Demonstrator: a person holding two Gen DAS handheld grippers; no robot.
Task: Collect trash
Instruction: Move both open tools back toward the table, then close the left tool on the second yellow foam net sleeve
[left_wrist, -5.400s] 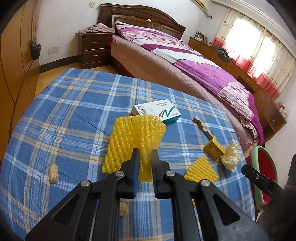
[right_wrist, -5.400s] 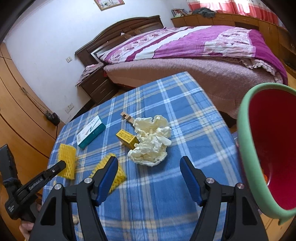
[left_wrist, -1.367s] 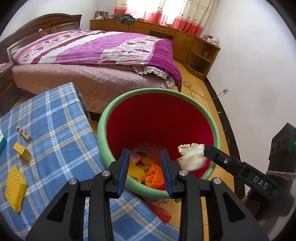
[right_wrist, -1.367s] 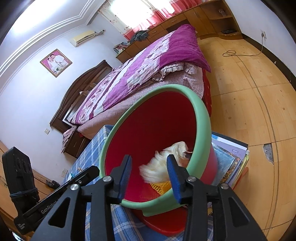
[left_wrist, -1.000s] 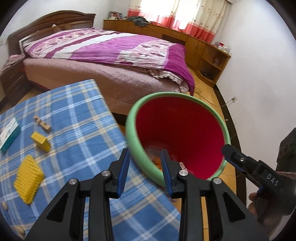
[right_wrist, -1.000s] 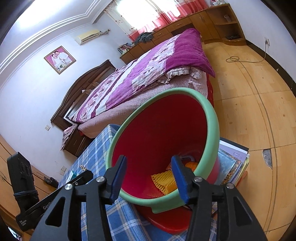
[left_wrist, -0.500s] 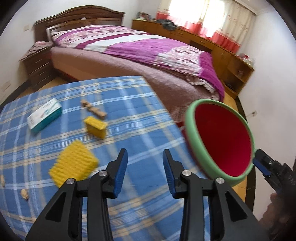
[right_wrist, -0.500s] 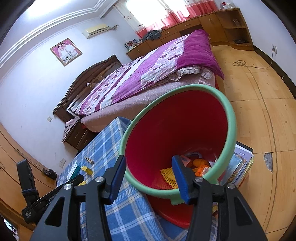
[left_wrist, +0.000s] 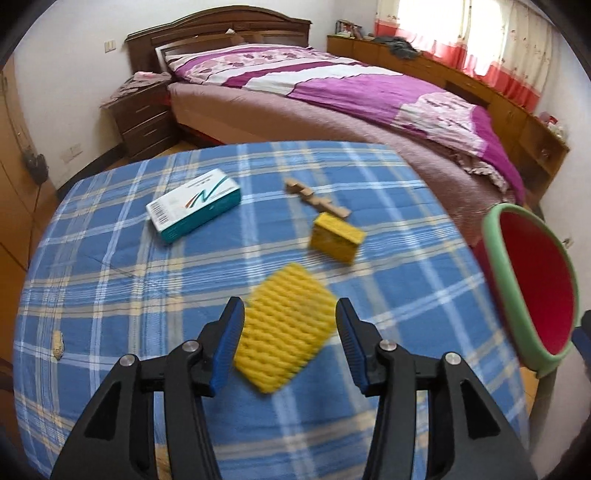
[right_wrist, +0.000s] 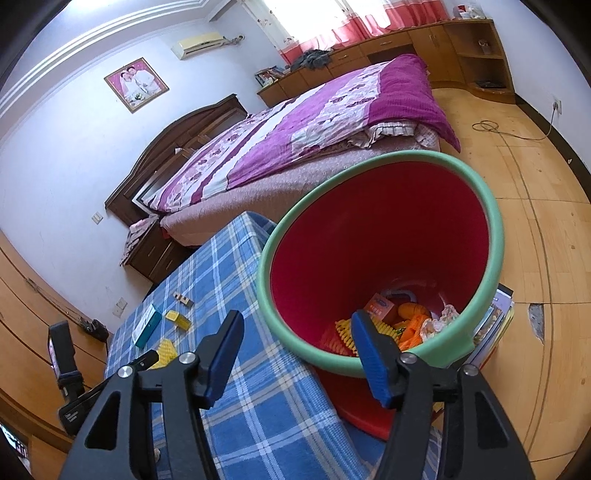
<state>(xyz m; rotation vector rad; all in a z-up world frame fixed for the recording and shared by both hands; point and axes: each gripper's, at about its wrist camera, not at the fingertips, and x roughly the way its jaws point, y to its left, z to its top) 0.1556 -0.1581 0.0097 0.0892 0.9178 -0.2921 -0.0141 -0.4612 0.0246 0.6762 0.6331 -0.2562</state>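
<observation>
Bedroom setting, left wrist view: blue plaid tablecloth (left_wrist: 110, 280) over a table, with a bed (left_wrist: 332, 88) in purple covers behind it and a dark nightstand (left_wrist: 142, 110) at the bed's head.
- Left gripper (left_wrist: 290, 341): jaws part-way apart and opening, pointing down at the cloth. Nothing is gripped; the pads touch nothing.
- Yellow foam net (left_wrist: 286, 326): lies flat on the cloth, seen between the fingers and just beyond them. Roughly rectangular, long axis running from near left to far right.
- Small yellow box (left_wrist: 336, 242): beyond the net, apart from it, long axis crosswise.
- Wooden block strip (left_wrist: 316, 199): just past the yellow box, running diagonally away to the left.
- White and teal carton (left_wrist: 194, 205): far left of the net, well apart, long axis slanting up to the right.
- Peanut shell (left_wrist: 57, 339): near the left table edge.
- Red bin with green rim (left_wrist: 532, 295): off the table's right edge, mouth tilted toward the table.

Right wrist view:
- Right gripper (right_wrist: 297, 347): jaws fairly wide and opening, empty, held over the table corner beside the bin.
- Red bin (right_wrist: 380, 236): holds yellow netting, orange scraps, a small carton and crumpled paper at the bottom.
- Stack of books (right_wrist: 495, 325): beneath and behind the bin.
- Carton, yellow box, block strip and net: small, far along the cloth to the left.
- Left gripper (right_wrist: 147, 359): one black finger reaches in from the left, just beside the net.
</observation>
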